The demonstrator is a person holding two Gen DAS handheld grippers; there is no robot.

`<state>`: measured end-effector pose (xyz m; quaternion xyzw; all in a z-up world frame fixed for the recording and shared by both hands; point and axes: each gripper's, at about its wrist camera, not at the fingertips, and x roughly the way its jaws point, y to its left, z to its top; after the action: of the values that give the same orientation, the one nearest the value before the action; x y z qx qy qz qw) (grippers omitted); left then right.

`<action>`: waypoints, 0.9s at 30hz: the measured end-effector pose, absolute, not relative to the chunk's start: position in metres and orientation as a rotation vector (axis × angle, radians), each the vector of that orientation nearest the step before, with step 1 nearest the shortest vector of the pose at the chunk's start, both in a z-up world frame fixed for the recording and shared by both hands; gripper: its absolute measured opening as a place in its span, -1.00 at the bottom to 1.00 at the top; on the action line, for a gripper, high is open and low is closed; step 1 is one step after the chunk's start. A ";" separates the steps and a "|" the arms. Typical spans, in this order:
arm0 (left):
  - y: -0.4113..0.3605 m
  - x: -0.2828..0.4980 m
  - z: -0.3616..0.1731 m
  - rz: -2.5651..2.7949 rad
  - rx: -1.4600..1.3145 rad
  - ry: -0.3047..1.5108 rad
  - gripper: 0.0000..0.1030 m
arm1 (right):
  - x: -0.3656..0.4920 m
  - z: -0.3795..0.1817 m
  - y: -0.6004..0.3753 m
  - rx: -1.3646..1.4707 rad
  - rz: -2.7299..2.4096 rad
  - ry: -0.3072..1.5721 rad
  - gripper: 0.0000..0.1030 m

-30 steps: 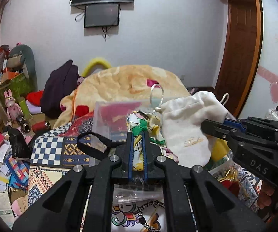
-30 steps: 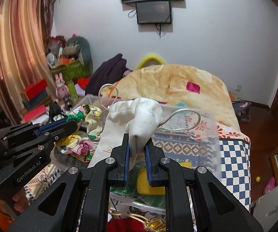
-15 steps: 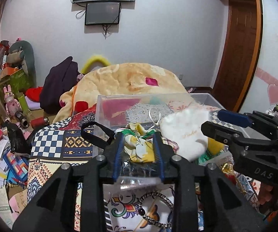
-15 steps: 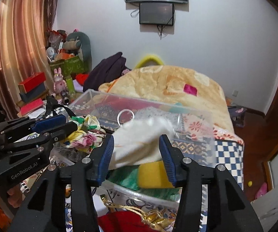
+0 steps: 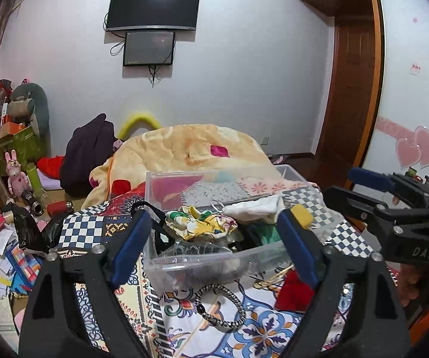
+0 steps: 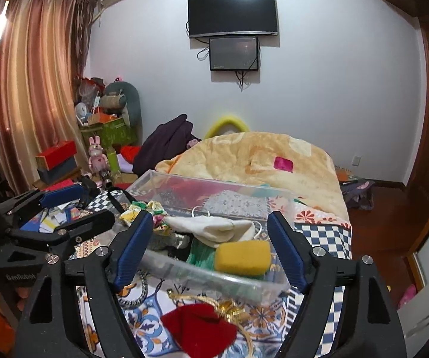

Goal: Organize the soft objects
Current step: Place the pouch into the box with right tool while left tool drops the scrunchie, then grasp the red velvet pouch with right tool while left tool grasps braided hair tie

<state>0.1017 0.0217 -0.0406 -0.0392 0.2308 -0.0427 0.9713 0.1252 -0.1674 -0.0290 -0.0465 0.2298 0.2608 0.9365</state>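
A clear plastic bin (image 5: 202, 264) (image 6: 214, 274) stands on the patterned bed cover. In it lie a floral yellow-green cloth (image 5: 202, 225) (image 6: 142, 208), a white drawstring pouch (image 5: 256, 208) (image 6: 211, 228) and a yellow sponge (image 6: 242, 257) (image 5: 302, 213). My left gripper (image 5: 213, 238) is open and empty, just in front of the bin. My right gripper (image 6: 208, 243) is open and empty, also at the bin's near wall. Each gripper shows at the edge of the other's view.
A red velvet pouch with gold cord (image 6: 199, 328) (image 5: 294, 291) and a black-and-white braided bracelet (image 5: 220, 304) lie on the cover before the bin. A beige quilt (image 5: 184, 152) is heaped behind. Boxes, toys and papers crowd the floor at left (image 5: 2, 238).
Both grippers opened and let go: the floral cloth and the white pouch dropped into the bin. Both grippers have pulled back and down from the bin.
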 end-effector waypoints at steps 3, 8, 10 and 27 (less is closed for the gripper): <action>0.021 0.094 -0.041 -0.088 -0.081 0.467 0.87 | 0.118 -0.034 -0.171 -0.085 0.534 0.477 0.58; 0.023 0.086 -0.056 -0.090 -0.079 0.516 0.91 | 0.109 -0.055 -0.176 -0.092 0.526 0.531 0.58; 0.024 0.082 -0.064 -0.088 -0.081 0.542 0.91 | 0.109 -0.066 -0.177 -0.091 0.525 0.564 0.58; -0.001 0.109 -0.133 -0.092 0.001 0.776 0.90 | 0.115 -0.127 -0.167 -0.082 0.561 0.782 0.49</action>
<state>0.1091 -0.0012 -0.1333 0.0005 0.3781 -0.0447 0.9247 0.1147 -0.1672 -0.1266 -0.0393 0.3759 0.2695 0.8857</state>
